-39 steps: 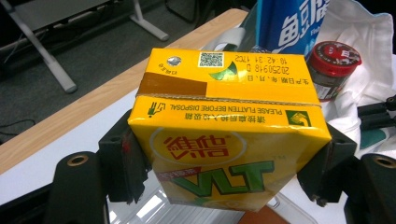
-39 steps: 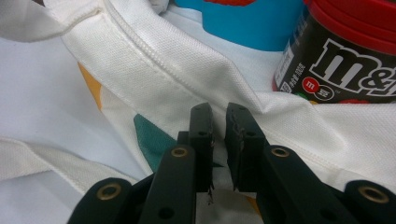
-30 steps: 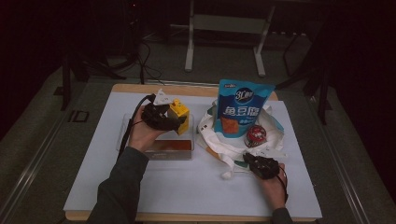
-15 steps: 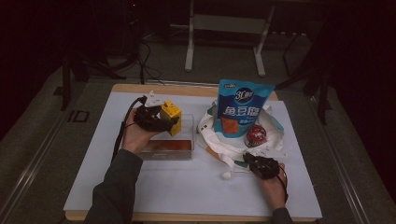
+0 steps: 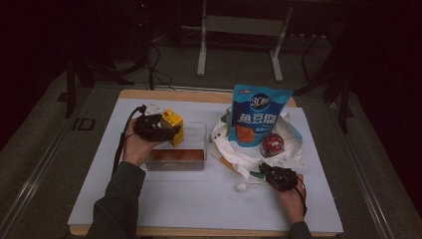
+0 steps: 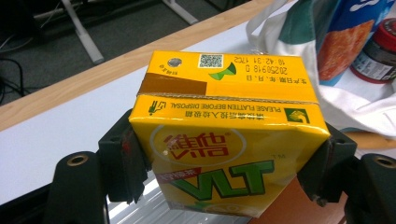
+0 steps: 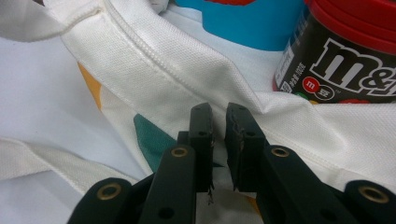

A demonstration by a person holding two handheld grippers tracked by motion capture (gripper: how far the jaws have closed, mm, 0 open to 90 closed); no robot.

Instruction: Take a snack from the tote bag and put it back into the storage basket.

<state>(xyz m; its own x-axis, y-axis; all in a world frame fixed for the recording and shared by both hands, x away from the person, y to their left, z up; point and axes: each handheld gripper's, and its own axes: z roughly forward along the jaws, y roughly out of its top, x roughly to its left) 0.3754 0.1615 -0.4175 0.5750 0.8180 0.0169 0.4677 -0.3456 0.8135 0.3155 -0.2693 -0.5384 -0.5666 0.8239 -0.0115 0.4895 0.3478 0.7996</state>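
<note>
The left gripper [image 6: 224, 172] grasps a yellow carton [image 6: 229, 140] between its jaws above a clear tray [image 5: 191, 149], likely carrying it toward the bag [image 7: 187, 79], whose rim the right gripper [image 7: 219, 126] pinches with clenched jaws, so next comes lowering it inside.
</note>
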